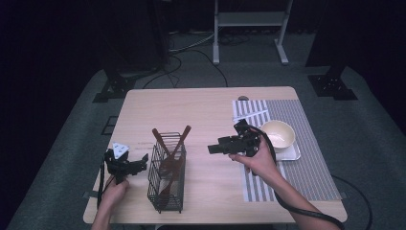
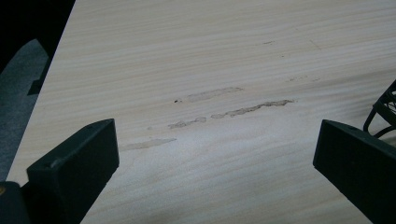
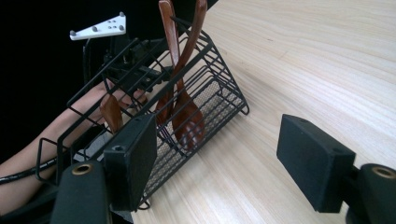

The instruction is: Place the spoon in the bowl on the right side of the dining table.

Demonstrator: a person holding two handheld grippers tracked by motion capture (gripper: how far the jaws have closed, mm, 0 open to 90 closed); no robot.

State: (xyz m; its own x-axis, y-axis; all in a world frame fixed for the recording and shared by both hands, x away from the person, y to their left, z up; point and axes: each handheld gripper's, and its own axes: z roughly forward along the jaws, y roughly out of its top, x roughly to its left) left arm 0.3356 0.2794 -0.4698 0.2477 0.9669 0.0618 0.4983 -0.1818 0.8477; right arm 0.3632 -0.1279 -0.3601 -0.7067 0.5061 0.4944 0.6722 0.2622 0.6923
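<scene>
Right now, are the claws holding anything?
No. The left claw and right claw are both open and empty, on either side of the wire basket of wooden utensils.

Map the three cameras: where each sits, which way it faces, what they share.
High view: above the person's side, facing forward and down on the table; forearms, left gripper and right gripper show.
Left gripper view: rides the left gripper, facing bare tabletop; open jaws show.
Right gripper view: rides the right gripper, facing the wire basket of wooden spoons; jaws open, other hand beyond.
Shared: the basket shows in the high and right gripper views.
</scene>
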